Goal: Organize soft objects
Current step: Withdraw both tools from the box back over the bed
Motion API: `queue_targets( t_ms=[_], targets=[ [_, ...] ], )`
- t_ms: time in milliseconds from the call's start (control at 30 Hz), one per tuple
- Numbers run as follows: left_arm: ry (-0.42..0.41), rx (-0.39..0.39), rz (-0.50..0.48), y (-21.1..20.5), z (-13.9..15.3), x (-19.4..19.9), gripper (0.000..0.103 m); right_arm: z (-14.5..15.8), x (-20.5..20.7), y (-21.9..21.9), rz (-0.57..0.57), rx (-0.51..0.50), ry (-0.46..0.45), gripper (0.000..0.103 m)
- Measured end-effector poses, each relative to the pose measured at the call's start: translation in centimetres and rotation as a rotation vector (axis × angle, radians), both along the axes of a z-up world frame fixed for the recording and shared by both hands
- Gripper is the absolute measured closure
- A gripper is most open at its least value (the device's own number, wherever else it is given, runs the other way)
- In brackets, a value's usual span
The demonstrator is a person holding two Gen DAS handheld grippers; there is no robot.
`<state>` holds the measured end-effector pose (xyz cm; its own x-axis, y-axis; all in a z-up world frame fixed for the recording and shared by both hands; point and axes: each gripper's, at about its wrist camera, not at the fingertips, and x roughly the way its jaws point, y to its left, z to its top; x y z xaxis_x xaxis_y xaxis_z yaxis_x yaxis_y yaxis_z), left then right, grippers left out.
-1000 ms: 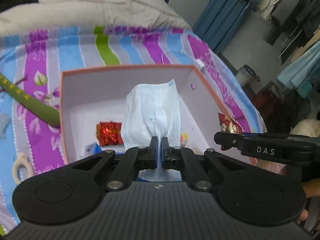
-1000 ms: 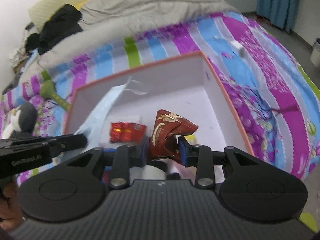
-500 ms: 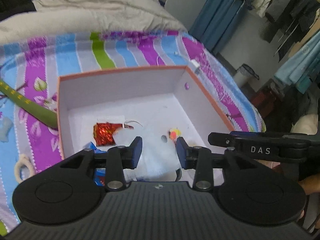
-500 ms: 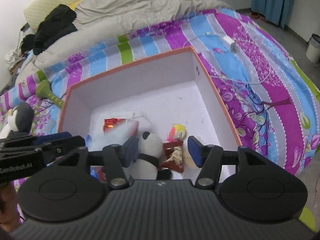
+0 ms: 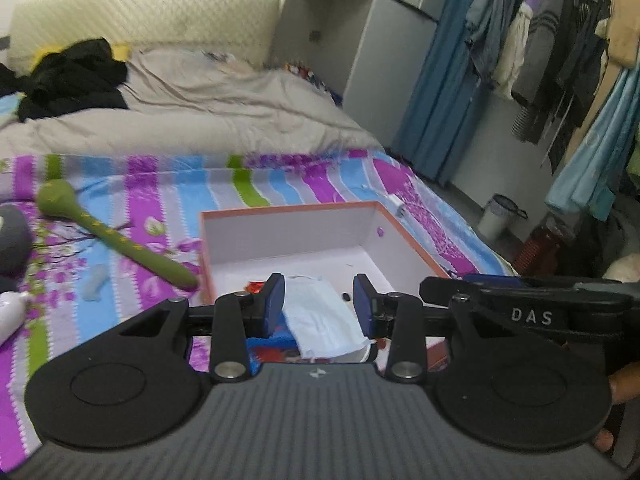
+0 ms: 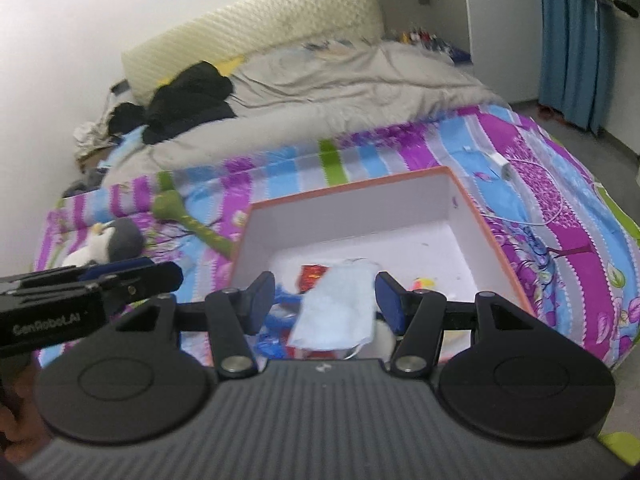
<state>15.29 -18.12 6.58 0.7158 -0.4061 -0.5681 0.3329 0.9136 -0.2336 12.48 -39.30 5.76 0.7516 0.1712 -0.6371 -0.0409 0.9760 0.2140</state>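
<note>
Now both grippers are held open and empty above the box (image 5: 280, 220). The green plush snake (image 5: 116, 240) is seen ahead-left of the left gripper (image 5: 319, 306), its long axis slanting toward the box; the left gripper is judged nearer than the right gripper (image 6: 325, 300).

The room is lit by soft, even light, and its source cannot be made out. No hard shadows are seen on the striped bedsheet (image 5: 160, 184). The white inside of the box (image 6: 360, 220) is shown bright but without glare. The grey quilt (image 5: 200, 120) and the headboard (image 6: 260, 16) are smeared and blurry in both views. The far edge of the sheet is blurred too. Straight lines are bent by the fisheye lens, most of all near the edges. The corners of the right wrist view are darkened. The clothes rack (image 5: 560, 60) is left dim. A blurred hand (image 6: 16, 420) is seen in shadow at one edge.
</note>
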Motion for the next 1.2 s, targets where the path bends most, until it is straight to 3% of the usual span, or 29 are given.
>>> queue_targets(
  t_ms=[467,967,1200],
  targets=[
    [-0.058,-0.034,0.123,9.8,-0.5,-11.4,0.06,0.8,-11.0,8.4,0.119,0.039,-0.17,0.045],
    [0.016,-0.024,0.261,19.1,-6.9,-16.4,0.06,-6.4,-13.6,16.2,0.182,0.045,-0.121,0.045],
    [0.037,-0.02,0.302,21.3,-8.5,-18.4,0.06,-7.7,-14.9,18.8,0.211,0.03,-0.094,0.045]
  ],
)
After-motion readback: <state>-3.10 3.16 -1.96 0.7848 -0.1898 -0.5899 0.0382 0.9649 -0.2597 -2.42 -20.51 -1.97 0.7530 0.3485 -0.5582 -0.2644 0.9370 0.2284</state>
